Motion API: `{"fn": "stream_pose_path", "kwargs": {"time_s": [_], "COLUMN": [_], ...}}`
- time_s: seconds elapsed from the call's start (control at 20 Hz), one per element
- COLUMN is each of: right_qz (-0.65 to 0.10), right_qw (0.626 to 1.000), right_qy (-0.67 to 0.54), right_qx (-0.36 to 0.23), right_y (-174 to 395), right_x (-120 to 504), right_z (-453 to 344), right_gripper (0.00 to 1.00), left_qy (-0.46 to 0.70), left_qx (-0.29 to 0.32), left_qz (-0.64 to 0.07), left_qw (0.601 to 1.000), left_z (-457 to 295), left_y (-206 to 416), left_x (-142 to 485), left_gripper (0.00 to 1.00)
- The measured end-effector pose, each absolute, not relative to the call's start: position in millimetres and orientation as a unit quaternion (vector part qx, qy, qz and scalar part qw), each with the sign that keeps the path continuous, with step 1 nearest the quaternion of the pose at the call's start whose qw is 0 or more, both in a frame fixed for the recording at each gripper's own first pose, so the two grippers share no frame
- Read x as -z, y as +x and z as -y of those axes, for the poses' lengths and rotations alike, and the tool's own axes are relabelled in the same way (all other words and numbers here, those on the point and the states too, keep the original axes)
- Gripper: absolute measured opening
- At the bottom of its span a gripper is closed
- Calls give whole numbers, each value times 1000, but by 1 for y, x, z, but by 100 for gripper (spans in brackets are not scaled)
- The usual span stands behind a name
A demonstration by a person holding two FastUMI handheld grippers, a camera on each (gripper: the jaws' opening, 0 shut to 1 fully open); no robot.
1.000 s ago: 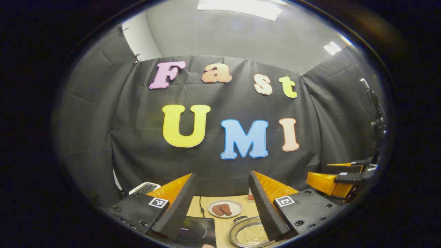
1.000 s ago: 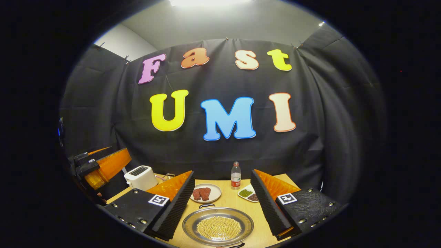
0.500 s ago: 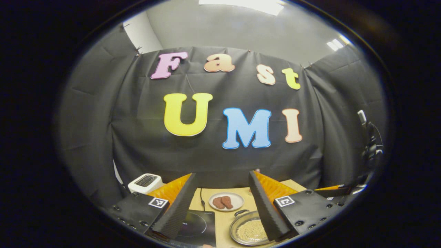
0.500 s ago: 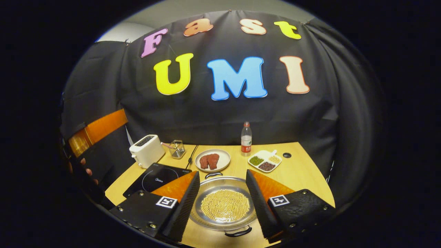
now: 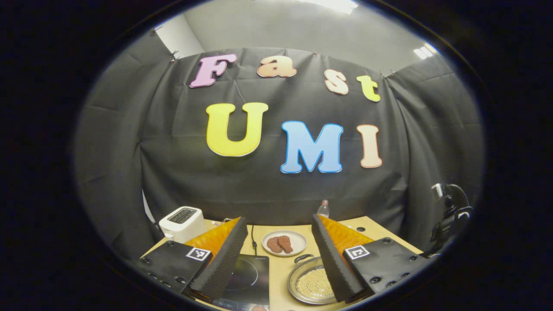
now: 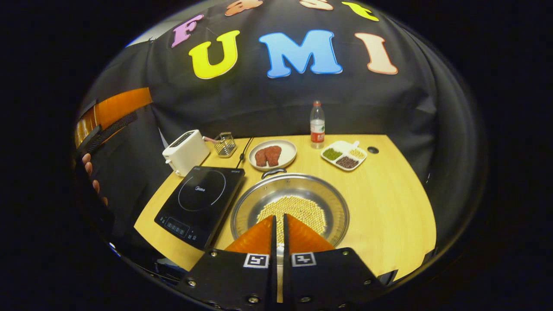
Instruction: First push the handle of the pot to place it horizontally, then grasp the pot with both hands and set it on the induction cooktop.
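Steel is what the left gripper view catches low down: the pot (image 5: 312, 284), a shallow pan with pale grains in it, sits on the wooden tabletop (image 5: 281, 276) just right of the induction cooktop (image 5: 246, 280), partly behind one finger; the left gripper (image 5: 278, 259) hangs well above both with its fingers spread wide and nothing between them; a plate of meat (image 5: 284, 243) lies farther back, a toaster (image 5: 182, 223) near the back left corner.

From the right gripper view, the pot (image 6: 290, 206) lies near the middle of the tabletop (image 6: 389, 207), beside the cooktop (image 6: 201, 203) and seemingly just clear of it; its far handle (image 6: 273, 172) points toward the plate (image 6: 273, 154), the near one being hidden behind the right gripper (image 6: 278, 226), whose fingers are closed together with nothing visibly between them; a bottle (image 6: 317, 122) and a divided dish (image 6: 344, 155) stand toward the back edge.

Closed fingers suit a push, I judge; the tip should meet the near handle from one side, low, and sweep steadily so the pot turns on the spot rather than sliding toward the cooktop or spilling grains; stop once both handles line up left to right, each facing a gripper.
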State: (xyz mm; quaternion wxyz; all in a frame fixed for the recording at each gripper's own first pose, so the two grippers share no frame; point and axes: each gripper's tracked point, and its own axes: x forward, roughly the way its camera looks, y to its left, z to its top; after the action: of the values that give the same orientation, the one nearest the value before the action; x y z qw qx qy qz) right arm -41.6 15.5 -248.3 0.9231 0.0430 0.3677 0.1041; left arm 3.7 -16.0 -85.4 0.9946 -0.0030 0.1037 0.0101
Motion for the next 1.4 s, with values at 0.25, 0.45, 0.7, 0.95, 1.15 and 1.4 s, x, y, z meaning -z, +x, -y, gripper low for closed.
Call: {"fn": "stream_pose_path", "kwargs": {"time_s": [0.25,0.45,0.7,0.95,1.15,1.4], "right_qz": [-426,-483,-523,-560,-570,-572], "right_qw": [895,864,839,816,812,811], "right_qy": [28,37,36,41,52,76], "right_qx": [-128,-137,-146,-137,-111,-94], "right_y": [-62,-83,-99,-113,-114,-116], "right_x": [289,313,343,364,381,390], "right_z": [-25,-31,-36,-30,-22,-15], "right_gripper": [6,2,2,2,2,1], "left_qy": [-4,-7,-9,-8,-8,-7], "left_qx": [-12,-16,-21,-21,-20,-15], "left_qz": [-112,-120,-127,-130,-130,-134], "left_qw": [994,993,992,991,991,991], "left_z": [17,14,12,12,13,19], "left_y": [5,6,5,5,7,8], "left_x": [93,100,106,109,110,114], "left_gripper": [97,95,95,95,97,97]}}
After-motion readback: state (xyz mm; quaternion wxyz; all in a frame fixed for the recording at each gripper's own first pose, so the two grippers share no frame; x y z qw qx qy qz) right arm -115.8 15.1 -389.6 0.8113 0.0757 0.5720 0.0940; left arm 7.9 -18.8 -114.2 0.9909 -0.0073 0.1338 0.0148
